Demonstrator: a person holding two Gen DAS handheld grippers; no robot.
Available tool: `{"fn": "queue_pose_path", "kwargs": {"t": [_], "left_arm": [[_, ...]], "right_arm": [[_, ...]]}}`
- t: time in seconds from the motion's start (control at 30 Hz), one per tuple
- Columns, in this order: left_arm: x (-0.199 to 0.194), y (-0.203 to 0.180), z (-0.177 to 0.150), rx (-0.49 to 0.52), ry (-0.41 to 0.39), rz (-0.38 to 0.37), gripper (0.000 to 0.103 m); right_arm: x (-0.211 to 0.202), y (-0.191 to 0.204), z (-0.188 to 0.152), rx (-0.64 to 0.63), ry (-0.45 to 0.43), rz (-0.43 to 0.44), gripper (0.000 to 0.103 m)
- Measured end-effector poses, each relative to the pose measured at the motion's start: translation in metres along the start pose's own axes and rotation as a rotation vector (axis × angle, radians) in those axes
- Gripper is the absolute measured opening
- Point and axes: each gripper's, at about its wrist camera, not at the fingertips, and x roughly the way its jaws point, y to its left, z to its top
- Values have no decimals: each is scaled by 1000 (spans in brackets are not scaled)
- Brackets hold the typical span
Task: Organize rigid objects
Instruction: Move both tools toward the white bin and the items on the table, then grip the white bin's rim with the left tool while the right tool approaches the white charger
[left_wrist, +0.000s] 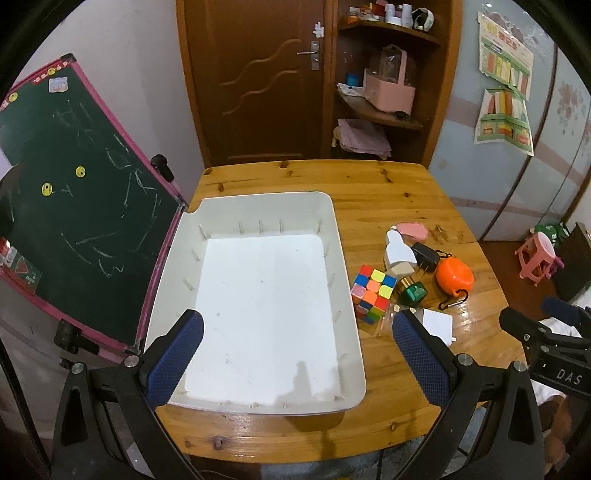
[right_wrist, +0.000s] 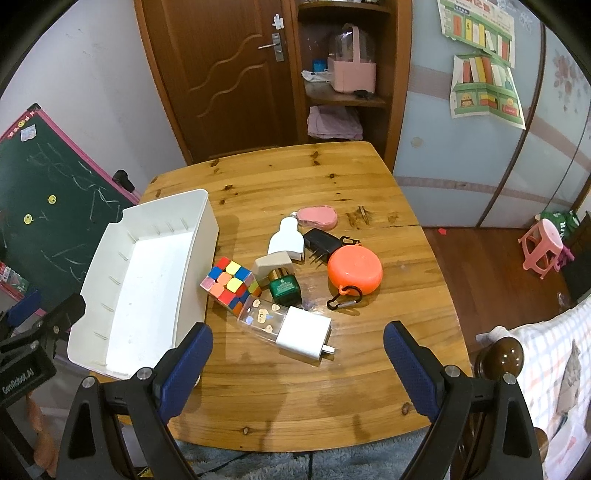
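Observation:
An empty white bin (left_wrist: 347, 295) (right_wrist: 207, 221) sits on the left half of the wooden table. To its right lies a cluster: a colour cube (left_wrist: 371, 293) (right_wrist: 231, 286), a green jar with a gold lid (left_wrist: 410, 291) (right_wrist: 284, 288), an orange round case with a carabiner (left_wrist: 454, 278) (right_wrist: 354, 271), a white charger (right_wrist: 304, 332), a black plug adapter (right_wrist: 321, 243), a white bottle-shaped piece (right_wrist: 284, 242) and a pink flat piece (right_wrist: 317, 218). My left gripper (left_wrist: 297, 354) hovers open over the bin's near end. My right gripper (right_wrist: 297, 360) hangs open just short of the charger.
A green chalkboard (left_wrist: 74, 206) with a pink frame leans against the table's left side. Behind the table are a brown door (left_wrist: 258, 74) and corner shelves (left_wrist: 384, 110). A pink stool (right_wrist: 543, 251) stands on the floor at right. Bare wood stretches along the table's near edge (right_wrist: 314, 417).

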Motion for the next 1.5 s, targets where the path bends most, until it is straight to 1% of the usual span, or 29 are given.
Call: {"fn": "queue_pose_path", "kwargs": {"t": [0.1,0.27,0.57,0.67,0.77,0.83,0.97,1.1,1.17,1.27,1.33,1.43,1.5], "left_arm": [[-1,-1,-1,8,3,0,102],[3,-2,-2,10,32,-19,102],[11,6,-1,-1,49,2,102],[16,18,1,-3,43,62,102],[22,34,3,-25,38,119,102],[26,52,7,-55,39,159,102],[33,82,12,-107,37,207,102],[42,111,16,-135,33,295,102],[53,125,17,-141,57,332,102],[74,141,13,-167,118,342,102],[90,154,8,-195,172,340,102],[111,169,-3,-232,251,327,97],[119,174,-10,-245,292,317,96]], "right_arm": [[1,0,-1,2,-3,-6,94],[1,-2,-2,1,-7,-8,94],[2,-2,-1,-2,-3,-9,94],[2,-1,-1,-4,-2,-11,94],[3,1,-1,-12,-2,-13,94],[4,1,-1,-14,-1,-13,94],[7,2,2,-20,5,-14,94],[11,3,6,-31,9,-23,94],[14,4,8,-35,8,-29,94],[19,2,11,-36,9,-39,94],[24,1,12,-34,15,-46,94],[35,-3,13,-28,35,-53,94],[43,-6,13,-19,52,-69,94]]}}
